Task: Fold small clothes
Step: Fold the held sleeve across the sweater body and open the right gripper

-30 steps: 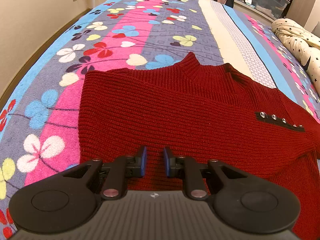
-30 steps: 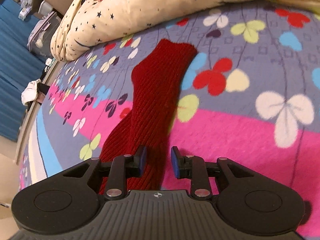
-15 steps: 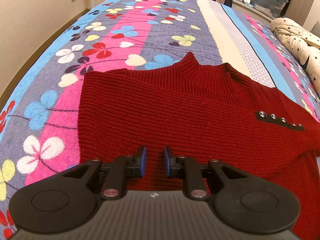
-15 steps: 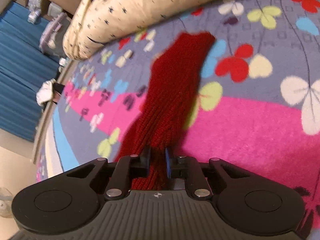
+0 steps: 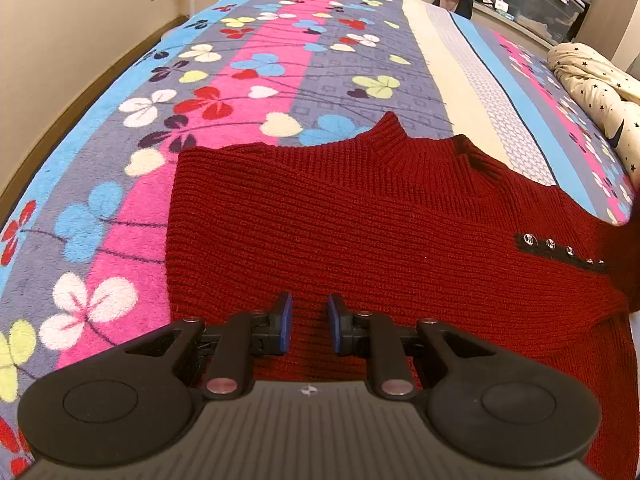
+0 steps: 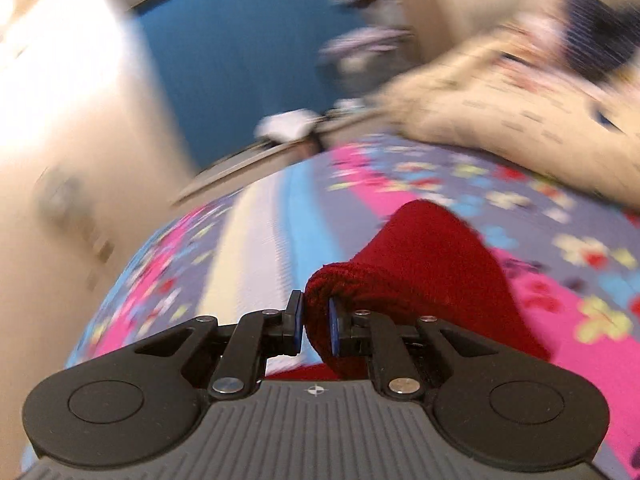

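- A fleecy bed blanket printed with clover-like flowers on pink, grey-violet, blue and cream stripes [image 5: 256,80] covers the bed and fills both views; its pile looks soft and fuzzy.
- A dark red rib-knit sweater with a short stand-up collar [image 5: 360,216] lies flat on the blanket, body spread wide, ribs running across it; a narrow black strip set with small shiny studs [image 5: 560,250] sits on its right part.
- A cream quilt with small dark stars, bunched into a soft roll [image 5: 592,80], lies on the far right of the bed, apart from the sweater.
- The sweater's red knitted sleeve [image 6: 424,264] is lifted off the blanket in the right wrist view, its thick folded edge rolled into a rounded lip; that view is blurred.
- The left tongs [image 5: 309,326], black with blue pads, hang just over the sweater's lower body, released with a narrow gap and no cloth between them.
- The right tongs [image 6: 315,326] have just been closing and are clenched on the sleeve's rolled edge, knit bulging above the pads.
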Action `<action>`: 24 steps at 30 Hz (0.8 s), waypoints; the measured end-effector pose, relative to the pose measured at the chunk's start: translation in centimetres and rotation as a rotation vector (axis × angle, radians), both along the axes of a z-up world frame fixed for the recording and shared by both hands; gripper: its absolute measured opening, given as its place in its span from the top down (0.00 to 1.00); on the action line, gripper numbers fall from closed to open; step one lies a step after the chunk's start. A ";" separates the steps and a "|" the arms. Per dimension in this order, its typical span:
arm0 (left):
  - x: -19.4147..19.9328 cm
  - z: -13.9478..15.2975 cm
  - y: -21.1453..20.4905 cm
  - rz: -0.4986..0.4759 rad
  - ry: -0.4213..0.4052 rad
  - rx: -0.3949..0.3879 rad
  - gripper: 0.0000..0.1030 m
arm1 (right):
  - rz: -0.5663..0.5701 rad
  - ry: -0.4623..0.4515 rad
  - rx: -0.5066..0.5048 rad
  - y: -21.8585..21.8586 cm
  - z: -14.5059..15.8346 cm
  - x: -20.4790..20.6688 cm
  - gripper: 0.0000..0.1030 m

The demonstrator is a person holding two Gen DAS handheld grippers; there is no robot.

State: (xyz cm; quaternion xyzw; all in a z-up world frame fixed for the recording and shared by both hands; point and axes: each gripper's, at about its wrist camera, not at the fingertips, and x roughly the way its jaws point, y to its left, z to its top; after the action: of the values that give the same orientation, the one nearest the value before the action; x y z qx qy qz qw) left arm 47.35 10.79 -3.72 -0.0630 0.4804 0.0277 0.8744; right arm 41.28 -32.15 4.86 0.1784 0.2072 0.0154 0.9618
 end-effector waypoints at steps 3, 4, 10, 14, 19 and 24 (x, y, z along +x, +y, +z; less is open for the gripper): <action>0.0 0.1 0.0 0.005 0.001 -0.001 0.79 | 0.253 0.000 -0.096 5.9 -0.2 -0.3 0.87; 0.0 0.1 0.1 0.009 0.000 -0.003 0.79 | 0.333 0.013 -0.120 7.6 -0.4 -0.4 0.87; 0.1 0.4 1.4 0.051 -0.002 -0.016 0.78 | 0.636 0.216 -0.303 14.9 -3.7 -1.2 0.86; 0.1 0.6 1.9 0.064 -0.001 -0.029 0.78 | 0.635 0.290 -0.283 15.3 -4.3 -1.3 0.84; 0.0 0.6 1.8 0.064 -0.001 -0.029 0.74 | 0.486 0.306 -0.014 11.6 -3.2 0.1 0.58; 0.1 0.6 1.8 0.062 -0.001 -0.027 0.72 | 0.382 0.355 0.168 8.5 -4.8 1.5 0.47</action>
State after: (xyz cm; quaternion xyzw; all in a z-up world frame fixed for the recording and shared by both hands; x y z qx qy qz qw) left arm 47.43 12.57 -3.15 -0.0898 0.4782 0.0485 0.8723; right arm 42.79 -23.66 0.04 0.2153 0.4004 0.1822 0.8719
